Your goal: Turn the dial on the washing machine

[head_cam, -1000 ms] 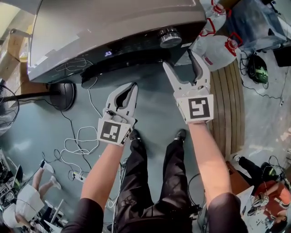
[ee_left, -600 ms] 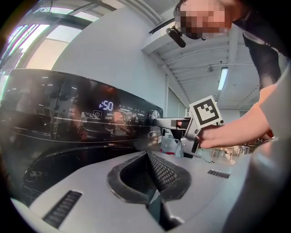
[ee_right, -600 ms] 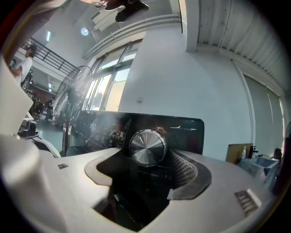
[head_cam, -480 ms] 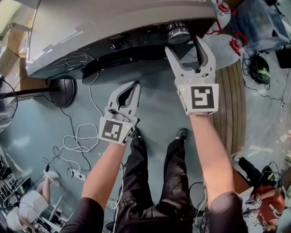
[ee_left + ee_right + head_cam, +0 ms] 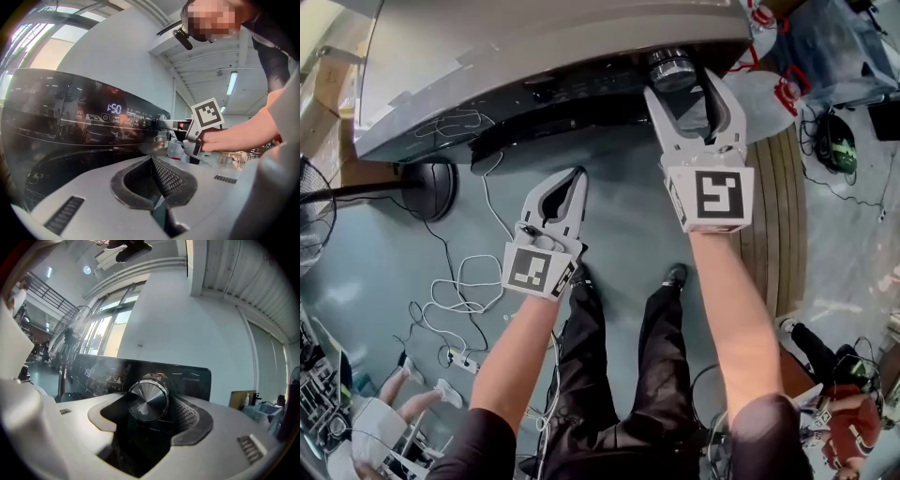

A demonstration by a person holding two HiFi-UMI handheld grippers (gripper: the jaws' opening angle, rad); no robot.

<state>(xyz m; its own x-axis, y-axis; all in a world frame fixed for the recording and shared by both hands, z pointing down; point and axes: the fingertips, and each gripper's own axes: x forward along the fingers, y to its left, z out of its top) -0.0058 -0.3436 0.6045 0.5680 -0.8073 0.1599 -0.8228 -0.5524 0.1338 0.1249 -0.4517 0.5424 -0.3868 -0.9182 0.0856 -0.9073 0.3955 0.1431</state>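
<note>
The washing machine (image 5: pixel 534 56) fills the top of the head view, with its round metal dial (image 5: pixel 672 67) on the dark control panel. My right gripper (image 5: pixel 686 94) is open, one jaw on each side of the dial just below it. In the right gripper view the dial (image 5: pixel 147 400) sits in the gap of the right gripper (image 5: pixel 147 417); I cannot tell whether the pads touch it. My left gripper (image 5: pixel 570 183) hangs shut and holds nothing, lower and to the left of the panel. The left gripper (image 5: pixel 152 161) faces the lit display (image 5: pixel 114 108).
A fan base (image 5: pixel 428 195) stands on the floor at left, with white cables (image 5: pixel 459 291) trailing below it. Wooden planks (image 5: pixel 773 216) and white sacks (image 5: pixel 764 94) lie to the right. The person's legs (image 5: pixel 619 375) stand below the grippers.
My right gripper has moved up toward the machine, so its open jaws now flank the dial. The left gripper has stayed almost still.
</note>
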